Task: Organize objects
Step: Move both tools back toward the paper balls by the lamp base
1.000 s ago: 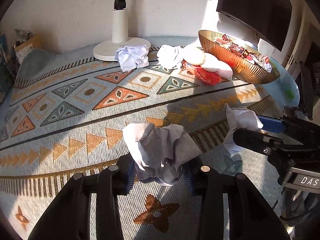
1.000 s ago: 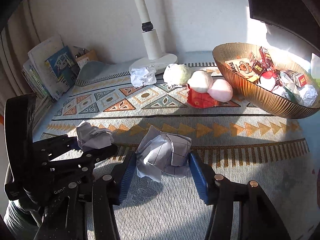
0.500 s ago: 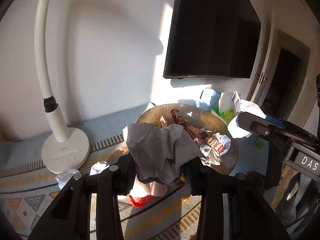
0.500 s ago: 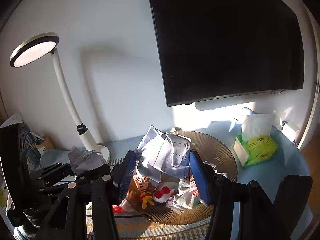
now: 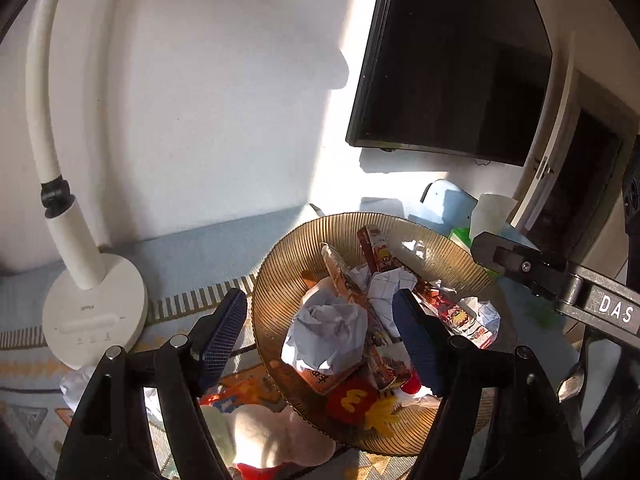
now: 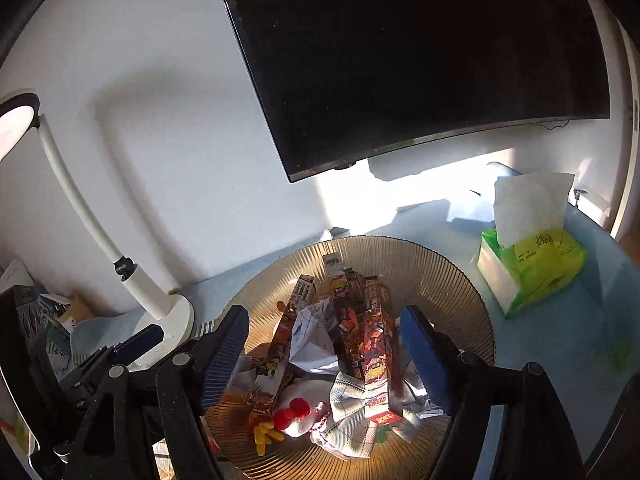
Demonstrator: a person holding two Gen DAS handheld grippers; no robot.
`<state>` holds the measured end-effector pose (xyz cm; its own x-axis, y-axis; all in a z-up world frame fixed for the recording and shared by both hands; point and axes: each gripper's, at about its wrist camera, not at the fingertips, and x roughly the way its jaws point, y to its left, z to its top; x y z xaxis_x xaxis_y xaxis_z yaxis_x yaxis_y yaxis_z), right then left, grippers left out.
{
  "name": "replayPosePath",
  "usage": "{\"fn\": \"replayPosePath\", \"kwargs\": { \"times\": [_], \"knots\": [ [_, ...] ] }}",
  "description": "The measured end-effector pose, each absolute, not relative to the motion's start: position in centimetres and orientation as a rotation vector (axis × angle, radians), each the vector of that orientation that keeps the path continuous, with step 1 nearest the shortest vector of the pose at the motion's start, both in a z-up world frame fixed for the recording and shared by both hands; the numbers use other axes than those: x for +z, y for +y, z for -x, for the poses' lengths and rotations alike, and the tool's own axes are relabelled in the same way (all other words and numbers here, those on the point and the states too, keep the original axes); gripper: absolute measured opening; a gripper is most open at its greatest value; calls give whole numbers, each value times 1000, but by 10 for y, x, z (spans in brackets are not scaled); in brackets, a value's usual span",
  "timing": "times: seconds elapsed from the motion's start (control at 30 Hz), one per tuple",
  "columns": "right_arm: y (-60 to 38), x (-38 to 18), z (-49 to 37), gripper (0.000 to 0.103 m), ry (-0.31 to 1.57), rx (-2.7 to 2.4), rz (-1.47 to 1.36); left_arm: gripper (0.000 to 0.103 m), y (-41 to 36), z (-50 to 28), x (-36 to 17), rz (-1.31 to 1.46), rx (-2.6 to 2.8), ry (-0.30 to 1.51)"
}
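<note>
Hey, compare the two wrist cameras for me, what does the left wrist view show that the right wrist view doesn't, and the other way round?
Only the left wrist view shows the pale plush toys on the patterned rug below the bowl, and the lamp's whole round base.

Only the right wrist view shows the lit lamp head and the whole green tissue pack.

Both show the gold ribbed bowl holding snack boxes and crumpled paper, the dark screen, and jaws opening above the bowl, nothing gripped.
</note>
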<state>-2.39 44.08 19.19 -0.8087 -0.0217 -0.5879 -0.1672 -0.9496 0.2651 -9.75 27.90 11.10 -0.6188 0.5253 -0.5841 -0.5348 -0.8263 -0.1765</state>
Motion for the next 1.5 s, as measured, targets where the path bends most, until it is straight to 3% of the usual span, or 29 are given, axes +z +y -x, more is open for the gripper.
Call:
{"fn": "replayPosePath", "kwargs": {
  "times": [0.2, 0.43, 0.53, 0.7, 0.87, 1.0, 1.23, 1.5],
  "knots": [
    [399, 204, -11, 77, 427, 2961, 960, 74, 248, 64, 122, 864, 2518, 87],
    [342, 212, -49, 87, 340, 3059, 974, 74, 194, 5, 136, 829, 2641, 170],
    [319, 202, -60, 93, 337, 3074, 990, 74, 162, -17, 131, 866, 2674, 193],
    [286, 158, -60, 93, 271, 3060, 1111, 75, 102, -44, 103, 951, 2763, 219],
    [266, 108, -51, 93, 151, 3010, 1231, 75, 40, -45, 52, 1149, 2760, 64],
    [260, 82, -45, 93, 99, 2968, 1287, 76, 20, -38, 34, 1181, 2825, 50],
    [268, 76, -39, 93, 150, 2925, 1327, 76, 13, -24, 15, 1263, 2782, -14],
    [268, 71, -33, 93, 170, 2908, 1381, 85, 14, -18, 6, 1361, 2775, -20]
  ]
}}
